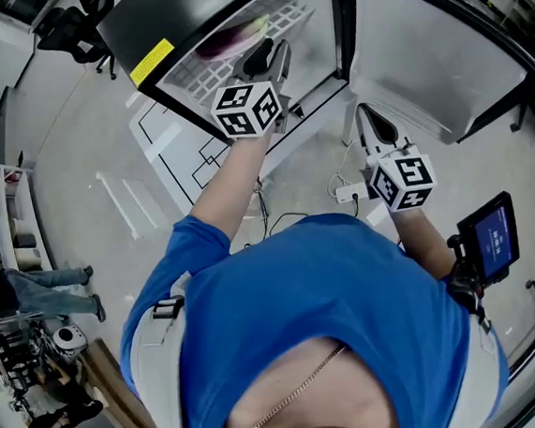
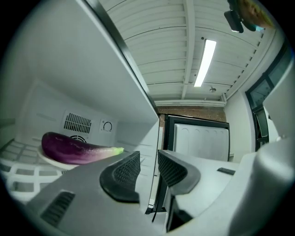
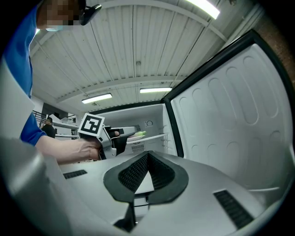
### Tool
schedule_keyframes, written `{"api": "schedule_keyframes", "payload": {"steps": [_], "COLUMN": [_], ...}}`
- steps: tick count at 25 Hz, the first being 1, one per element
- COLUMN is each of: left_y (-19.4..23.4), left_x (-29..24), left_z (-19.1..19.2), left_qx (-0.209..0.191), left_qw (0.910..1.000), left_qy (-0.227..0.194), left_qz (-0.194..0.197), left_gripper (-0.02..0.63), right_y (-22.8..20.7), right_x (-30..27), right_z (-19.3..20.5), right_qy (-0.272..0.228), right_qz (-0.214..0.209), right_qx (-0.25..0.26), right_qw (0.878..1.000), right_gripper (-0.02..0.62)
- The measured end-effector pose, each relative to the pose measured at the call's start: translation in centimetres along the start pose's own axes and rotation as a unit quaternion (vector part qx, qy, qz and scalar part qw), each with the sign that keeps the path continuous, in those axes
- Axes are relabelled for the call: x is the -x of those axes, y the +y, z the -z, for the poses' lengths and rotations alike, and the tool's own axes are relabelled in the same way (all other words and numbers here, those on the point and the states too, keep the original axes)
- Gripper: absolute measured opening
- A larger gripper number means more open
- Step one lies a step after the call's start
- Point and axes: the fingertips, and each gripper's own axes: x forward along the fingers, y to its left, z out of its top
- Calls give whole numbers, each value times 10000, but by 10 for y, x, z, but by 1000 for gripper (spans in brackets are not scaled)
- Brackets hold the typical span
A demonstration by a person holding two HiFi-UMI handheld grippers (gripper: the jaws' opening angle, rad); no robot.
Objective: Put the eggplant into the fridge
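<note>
The purple eggplant point(image 2: 73, 148) with its green stem end lies on a white plate on the wire shelf point(image 2: 16, 154) inside the open fridge. From the head view the eggplant point(image 1: 232, 40) shows on the shelf point(image 1: 199, 74) just beyond my left gripper point(image 1: 271, 59). My left gripper point(image 2: 148, 160) stands at the fridge opening, to the right of the eggplant and apart from it, open with nothing between its pads. My right gripper point(image 3: 147, 160) is shut and empty, held back outside the fridge. In the right gripper view my left gripper point(image 3: 110, 138) sits in front of the eggplant's green tip point(image 3: 140, 134).
The fridge door point(image 1: 432, 70) stands swung open to the right, its white inner lining point(image 3: 230, 115) close beside my right gripper. Cables and a power strip point(image 1: 345, 191) lie on the floor below the fridge. A small screen point(image 1: 491, 239) stands at right. Other people point(image 1: 39, 287) are at far left.
</note>
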Motion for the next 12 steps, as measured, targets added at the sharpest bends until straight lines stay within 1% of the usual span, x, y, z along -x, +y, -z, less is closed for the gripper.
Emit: {"api": "schedule_keyframes", "payload": {"steps": [7, 9, 12], "left_y": [-23, -29, -39], "left_x": [26, 49, 97], "left_z": [-9, -10, -12], "left_qx": [-80, -71, -58], "left_qw": [9997, 9997, 9995], "left_qy": [-131, -149, -181], "left_qz": [171, 197, 270], "left_gripper": [52, 36, 17], "right_y": [3, 15, 47], "right_x": [0, 7, 24], "right_z": [-10, -9, -11], "right_qy": [-6, -5, -39], "right_qz": [10, 6, 8], "right_qx": [-13, 4, 82], "right_qw": [10000, 10000, 10000], "right_gripper": [2, 2, 2]}}
